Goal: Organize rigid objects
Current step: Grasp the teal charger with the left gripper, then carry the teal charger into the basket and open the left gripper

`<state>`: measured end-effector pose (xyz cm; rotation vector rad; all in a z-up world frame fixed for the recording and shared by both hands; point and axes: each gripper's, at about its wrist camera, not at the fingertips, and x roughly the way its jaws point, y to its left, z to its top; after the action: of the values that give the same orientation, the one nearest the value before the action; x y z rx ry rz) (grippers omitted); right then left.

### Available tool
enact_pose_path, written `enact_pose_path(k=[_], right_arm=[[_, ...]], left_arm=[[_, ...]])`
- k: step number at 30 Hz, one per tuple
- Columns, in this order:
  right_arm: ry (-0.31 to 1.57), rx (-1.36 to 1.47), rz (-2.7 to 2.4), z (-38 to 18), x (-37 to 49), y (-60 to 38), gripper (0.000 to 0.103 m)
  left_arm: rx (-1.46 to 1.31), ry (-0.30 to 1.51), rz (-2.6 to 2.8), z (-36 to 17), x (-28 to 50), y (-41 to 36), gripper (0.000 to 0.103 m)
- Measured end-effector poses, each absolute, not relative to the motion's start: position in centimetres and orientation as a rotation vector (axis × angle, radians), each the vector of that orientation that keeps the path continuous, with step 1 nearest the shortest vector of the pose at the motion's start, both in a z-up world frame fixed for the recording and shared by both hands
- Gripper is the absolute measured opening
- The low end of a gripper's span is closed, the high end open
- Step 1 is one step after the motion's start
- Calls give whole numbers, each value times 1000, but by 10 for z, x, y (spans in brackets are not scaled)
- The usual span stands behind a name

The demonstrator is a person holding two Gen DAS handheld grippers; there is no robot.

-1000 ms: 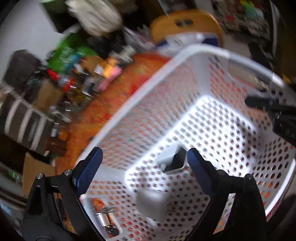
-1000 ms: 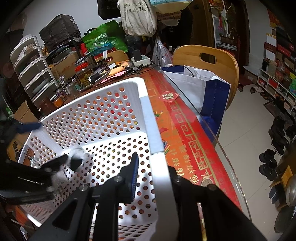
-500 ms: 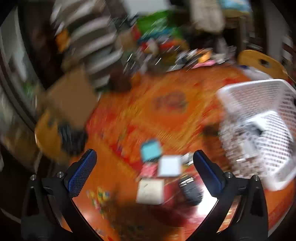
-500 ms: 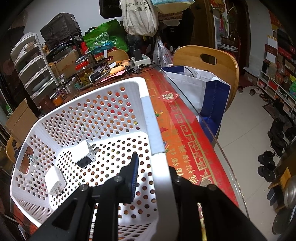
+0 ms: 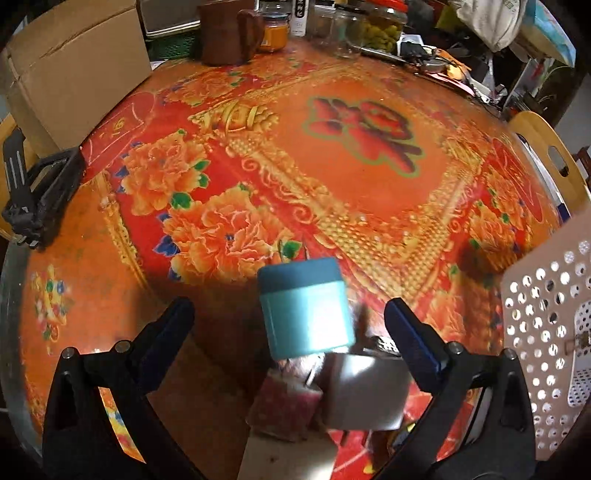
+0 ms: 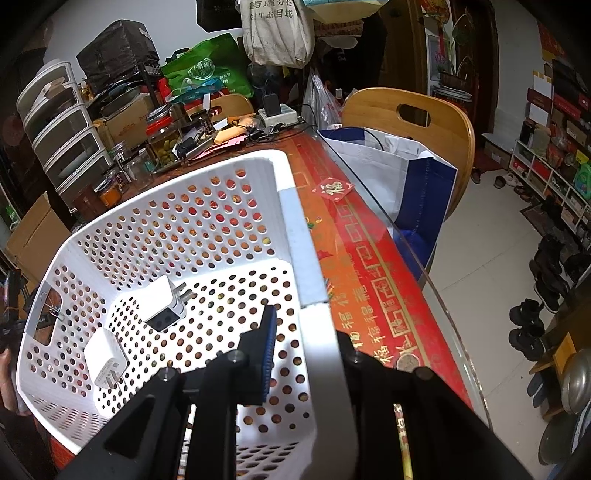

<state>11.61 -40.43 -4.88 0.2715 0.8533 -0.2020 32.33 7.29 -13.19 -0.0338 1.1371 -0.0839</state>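
A teal tin (image 5: 304,306) stands on the red-and-gold tablecloth, and my left gripper (image 5: 288,314) hangs open over it, fingers wide on either side and not touching. Just in front of the tin lie a pink box (image 5: 284,406) and a silvery white box (image 5: 364,391). The white perforated basket (image 5: 546,332) is at the right edge of the left wrist view. My right gripper (image 6: 308,339) is shut on the basket's near rim (image 6: 321,354). Two white plug chargers (image 6: 164,302) (image 6: 105,360) lie on the basket floor.
A cardboard box (image 5: 74,62), a brown jug (image 5: 229,33) and jars crowd the table's far side. A black clamp-like device (image 5: 40,195) sits at its left edge. A wooden chair (image 6: 406,122) with a blue-and-white bag (image 6: 399,173) stands beside the table.
My left gripper has swung out of the basket, leftwards and lower, and now hangs over the small boxes on the table. Both chargers stay in the basket. The right gripper has not moved.
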Motion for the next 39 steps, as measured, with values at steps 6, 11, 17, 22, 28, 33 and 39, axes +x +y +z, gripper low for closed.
enact_pose_path(k=[6,11,17,22,28,33,39], right_arm=[[854,266,-205,-49,116,-404,20],[856,267,-211,-48,117,-404,19],[843,273,-206,-48,118,-406,20],[861,242,-215,-48,119,-404,19],[855,244,-209,-47,120,-403,20],[855,244,-210,-48,120,-403,19],[856,248,-206,-49,121,-403,19]], left_arm=[[-18,1130,-81,-131,327,73,93],[12,1118,-88,-129,323,69,68],[5,1082,-104,-125,314,68,41],[-4,1045,-111,-124,309,70,41],[10,936,-41,-106,297,78,40],[16,920,-18,-101,295,83,40],[32,795,-17,-62,276,79,40]])
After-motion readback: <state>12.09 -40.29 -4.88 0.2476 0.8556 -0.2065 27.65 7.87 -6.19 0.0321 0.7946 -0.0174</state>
